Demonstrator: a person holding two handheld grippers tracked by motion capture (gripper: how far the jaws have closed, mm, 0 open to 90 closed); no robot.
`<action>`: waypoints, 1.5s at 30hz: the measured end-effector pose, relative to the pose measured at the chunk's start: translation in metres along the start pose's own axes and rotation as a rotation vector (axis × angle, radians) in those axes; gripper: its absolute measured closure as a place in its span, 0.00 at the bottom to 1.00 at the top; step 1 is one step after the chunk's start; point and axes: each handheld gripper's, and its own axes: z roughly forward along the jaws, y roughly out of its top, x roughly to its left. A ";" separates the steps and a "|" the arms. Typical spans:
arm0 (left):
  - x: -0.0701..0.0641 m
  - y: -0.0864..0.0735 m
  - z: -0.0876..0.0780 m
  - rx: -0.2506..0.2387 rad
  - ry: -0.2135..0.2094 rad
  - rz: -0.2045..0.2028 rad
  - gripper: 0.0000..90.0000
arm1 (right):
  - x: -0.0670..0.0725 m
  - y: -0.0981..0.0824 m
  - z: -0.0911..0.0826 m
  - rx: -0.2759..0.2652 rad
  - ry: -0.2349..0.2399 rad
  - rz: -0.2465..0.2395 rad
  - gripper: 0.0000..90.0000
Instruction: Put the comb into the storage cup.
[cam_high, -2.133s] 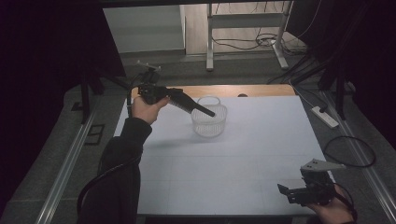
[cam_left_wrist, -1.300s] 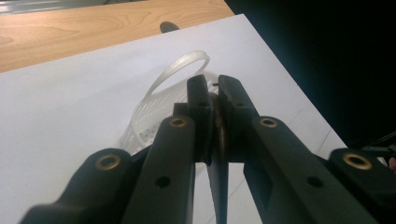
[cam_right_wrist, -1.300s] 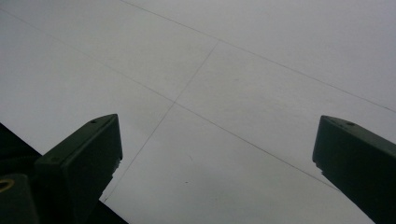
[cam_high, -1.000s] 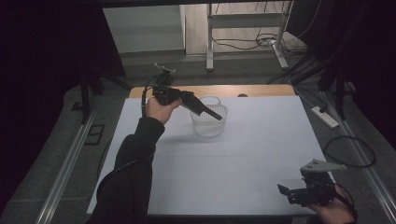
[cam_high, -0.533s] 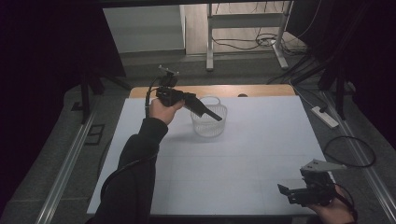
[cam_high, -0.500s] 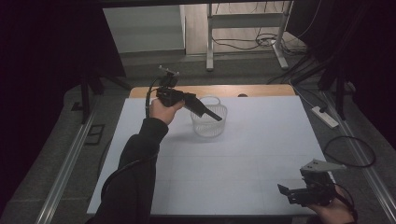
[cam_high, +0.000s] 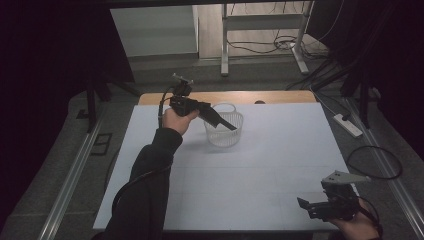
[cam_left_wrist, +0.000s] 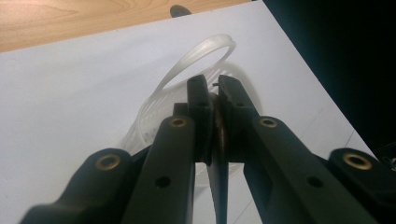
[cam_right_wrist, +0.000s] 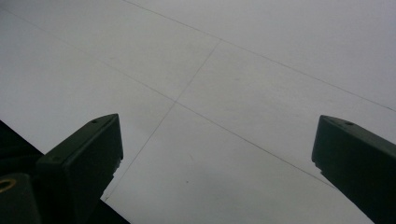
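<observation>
High view, near edge first: the right gripper (cam_high: 320, 207) rests at the white table's (cam_high: 280, 165) front corner, unmoved over the last two seconds, its jaws spread wide over bare surface in the right gripper view. Farther back, the left gripper (cam_high: 231, 126) has travelled rightward and its tip now hangs over the clear mesh basket (cam_high: 223, 131). Its jaws stay clenched, seemingly pinching something small and brownish; I judge a drop into the basket comes next.

Left gripper (cam_left_wrist: 212, 88) hides basket (cam_left_wrist: 154, 109) near side; held item unclear.
</observation>
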 end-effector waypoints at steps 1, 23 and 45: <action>0.000 0.000 0.000 0.000 0.000 0.000 0.93 | 0.000 0.000 0.000 0.000 0.000 -0.001 0.03; 0.023 -0.011 0.001 -0.041 -0.043 -0.080 0.92 | 0.001 0.000 0.000 0.005 0.002 -0.008 0.03; 0.035 -0.020 0.002 -0.055 0.030 -0.083 0.84 | 0.001 0.000 0.000 0.005 0.001 -0.008 0.03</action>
